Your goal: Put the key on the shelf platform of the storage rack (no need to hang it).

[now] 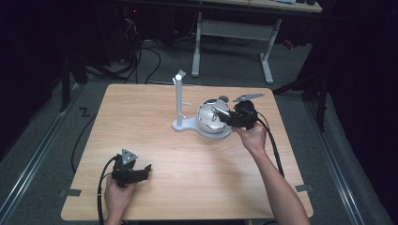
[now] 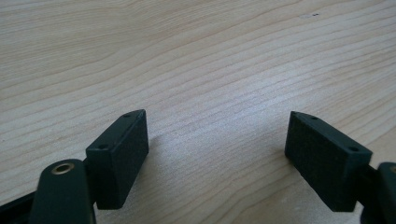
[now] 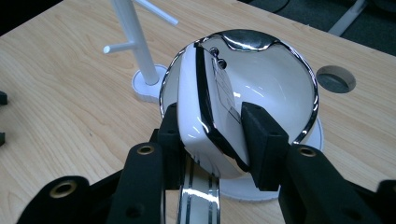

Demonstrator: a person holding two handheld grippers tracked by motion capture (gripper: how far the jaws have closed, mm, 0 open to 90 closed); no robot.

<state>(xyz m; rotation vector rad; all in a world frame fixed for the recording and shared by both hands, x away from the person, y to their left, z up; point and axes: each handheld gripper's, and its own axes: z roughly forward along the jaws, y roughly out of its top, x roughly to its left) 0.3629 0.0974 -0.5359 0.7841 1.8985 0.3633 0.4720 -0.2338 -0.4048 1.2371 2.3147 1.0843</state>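
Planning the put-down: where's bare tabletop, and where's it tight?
Free: the table left of the white stand, and the middle strip between left hand-held gripper and stand base. Tight: the back right, where right hand-held gripper grips the shiny bowl.

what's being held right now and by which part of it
The right gripper holds the shiny metal bowl by its near rim, one of its fingers inside. The left gripper holds nothing.

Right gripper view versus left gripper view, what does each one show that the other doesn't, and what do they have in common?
The right gripper view alone has the right hand-held gripper shut on the rim of a shiny metal bowl, with a white stand behind it and a round hole in the table. The left gripper view alone has the left hand-held gripper, jaws wide apart with nothing between them. Both share the light wooden table.
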